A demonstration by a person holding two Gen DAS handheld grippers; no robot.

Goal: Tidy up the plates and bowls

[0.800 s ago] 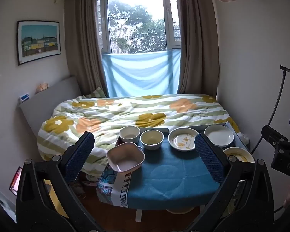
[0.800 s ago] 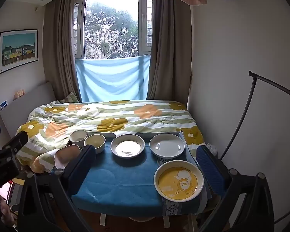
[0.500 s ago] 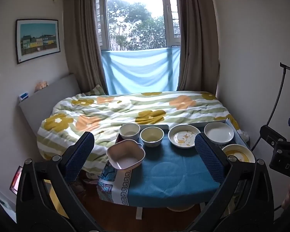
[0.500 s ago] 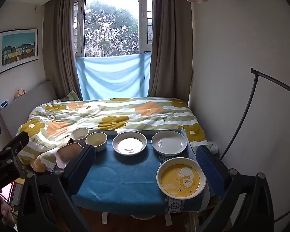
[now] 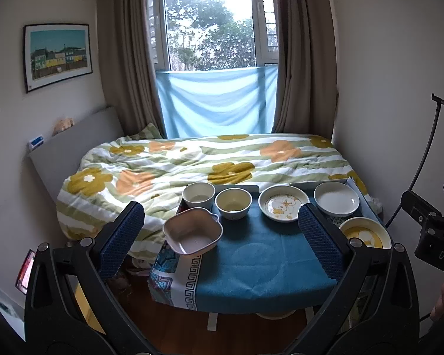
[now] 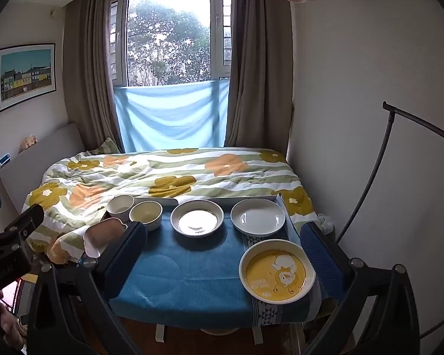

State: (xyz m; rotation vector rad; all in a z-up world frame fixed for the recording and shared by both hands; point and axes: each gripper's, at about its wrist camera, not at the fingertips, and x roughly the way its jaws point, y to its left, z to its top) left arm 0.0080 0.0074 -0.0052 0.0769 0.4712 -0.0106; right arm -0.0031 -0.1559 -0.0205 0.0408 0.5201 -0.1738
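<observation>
A small bedroom: a low desk (image 6: 192,281) draped in blue cloth stands at the foot of a bed (image 5: 192,159), with a curtained window behind. I hold both tools short of the desk, tilted down; the left gripper (image 5: 222,236) and the right gripper (image 6: 223,254) have their jaws spread wide and empty, probably ready for a first pick. Nearest sits a yellow cartoon plate (image 6: 276,275) on my right and a pink scalloped bowl (image 5: 192,233) on my left. Behind, in a row, two small bowls (image 5: 216,199), a patterned plate (image 5: 282,202) and a white plate (image 5: 336,198), all separate and unstacked, so sorting seems not yet begun.
</observation>
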